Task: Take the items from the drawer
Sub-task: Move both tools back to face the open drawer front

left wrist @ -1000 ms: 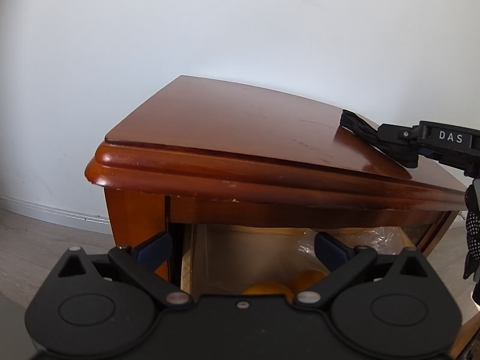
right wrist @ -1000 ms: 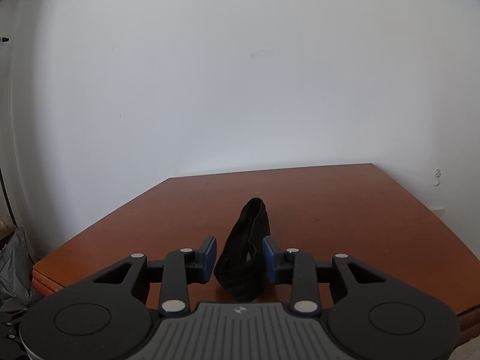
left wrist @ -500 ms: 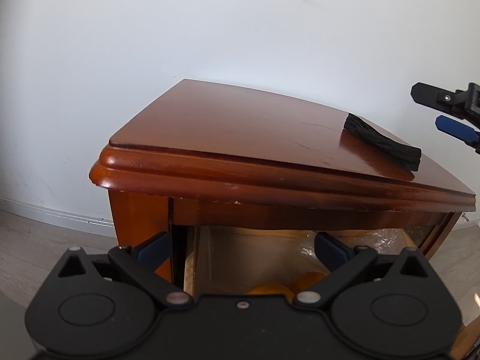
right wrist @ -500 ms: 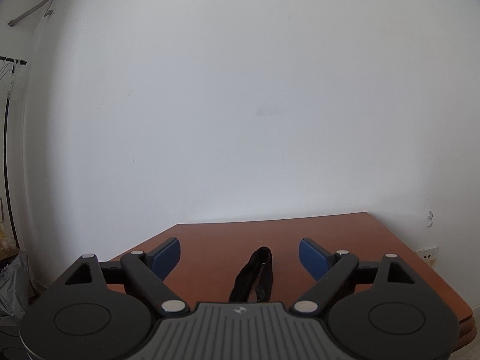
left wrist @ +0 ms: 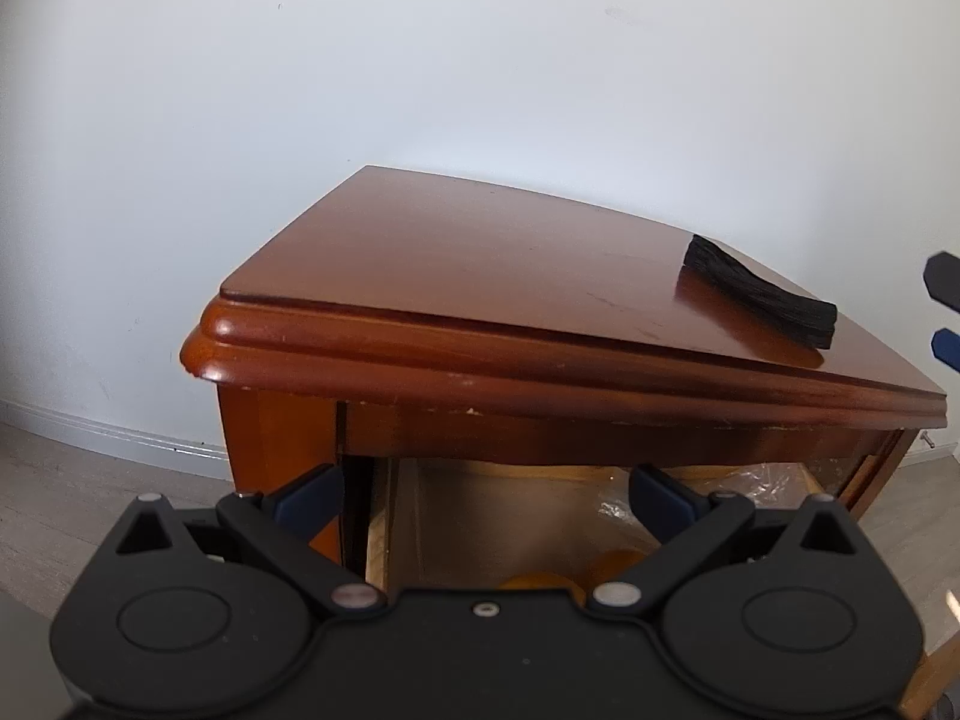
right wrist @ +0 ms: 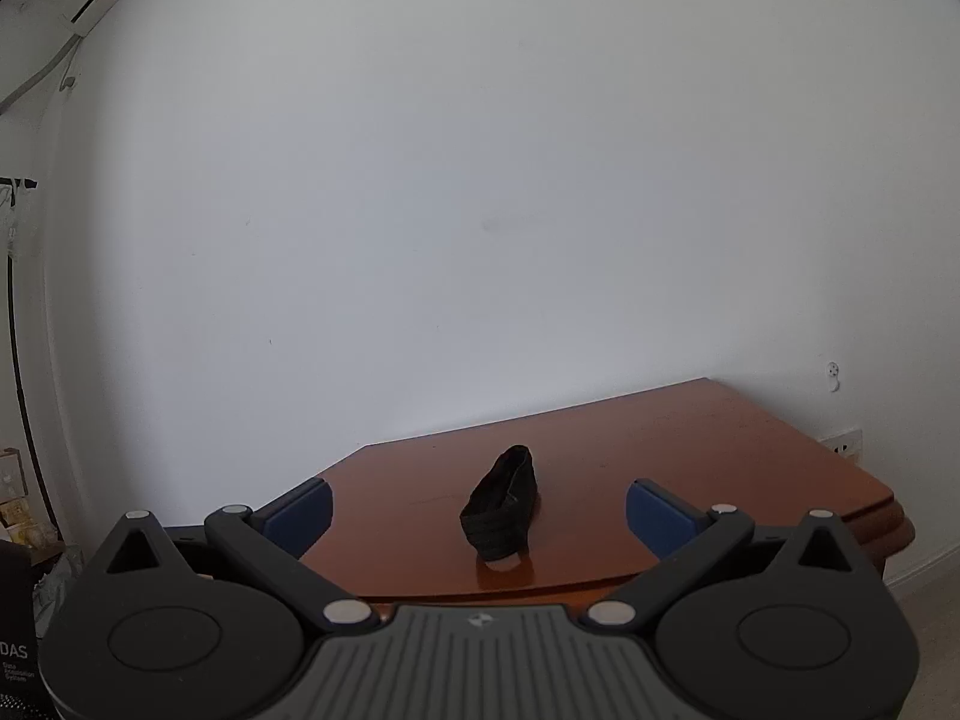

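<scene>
Strap (right wrist: pixel 501 504) on cabinet top (left wrist: pixel 480 264); drawer (left wrist: pixel 510 516) below.

My right gripper (right wrist: pixel 478 507) hangs with its jaws spread wide and empty, and between them a folded black band (right wrist: pixel 501 504) lies on the wooden tabletop (right wrist: pixel 690 450).

Both the left gripper (left wrist: pixel 486 489) and the right gripper (right wrist: pixel 478 507) are matte black with blue pads (right wrist: pixel 657 513) on the fingers. Silver pivot screws dot their linkages above round black discs. The right body is ribbed grey with a small round emblem.
</scene>
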A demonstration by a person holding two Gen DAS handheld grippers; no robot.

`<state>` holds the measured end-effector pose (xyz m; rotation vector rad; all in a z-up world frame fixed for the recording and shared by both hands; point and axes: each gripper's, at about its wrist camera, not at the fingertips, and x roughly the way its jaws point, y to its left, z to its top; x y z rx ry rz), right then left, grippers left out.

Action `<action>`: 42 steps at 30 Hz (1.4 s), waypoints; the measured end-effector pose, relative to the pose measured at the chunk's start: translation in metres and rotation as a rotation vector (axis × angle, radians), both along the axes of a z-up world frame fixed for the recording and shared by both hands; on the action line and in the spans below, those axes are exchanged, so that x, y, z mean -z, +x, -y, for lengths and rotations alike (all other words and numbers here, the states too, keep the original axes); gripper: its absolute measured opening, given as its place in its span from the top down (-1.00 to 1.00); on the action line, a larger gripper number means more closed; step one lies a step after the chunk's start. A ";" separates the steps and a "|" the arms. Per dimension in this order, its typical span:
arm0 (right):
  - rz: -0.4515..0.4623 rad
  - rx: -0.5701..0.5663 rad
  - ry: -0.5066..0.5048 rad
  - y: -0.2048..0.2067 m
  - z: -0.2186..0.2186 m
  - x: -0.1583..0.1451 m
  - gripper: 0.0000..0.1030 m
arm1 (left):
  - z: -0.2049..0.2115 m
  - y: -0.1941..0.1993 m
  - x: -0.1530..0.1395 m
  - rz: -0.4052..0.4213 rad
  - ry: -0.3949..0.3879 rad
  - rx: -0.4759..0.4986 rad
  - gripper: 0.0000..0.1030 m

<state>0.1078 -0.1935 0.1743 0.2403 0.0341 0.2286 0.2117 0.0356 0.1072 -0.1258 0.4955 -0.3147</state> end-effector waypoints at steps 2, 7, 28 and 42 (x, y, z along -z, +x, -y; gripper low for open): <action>0.002 0.003 0.022 -0.010 0.003 0.007 -1.00 | -0.001 -0.003 -0.002 0.023 -0.009 0.025 -0.99; -0.003 0.043 0.016 -0.039 0.003 0.029 -1.00 | -0.004 -0.022 -0.007 0.110 -0.013 0.013 -0.99; 0.004 0.178 -0.087 -0.142 0.011 0.115 -1.00 | -0.042 -0.163 0.024 0.188 -0.046 -0.167 -0.99; -0.093 0.203 -0.104 -0.132 0.005 0.143 -1.00 | -0.041 -0.180 0.046 0.197 -0.024 -0.175 -0.99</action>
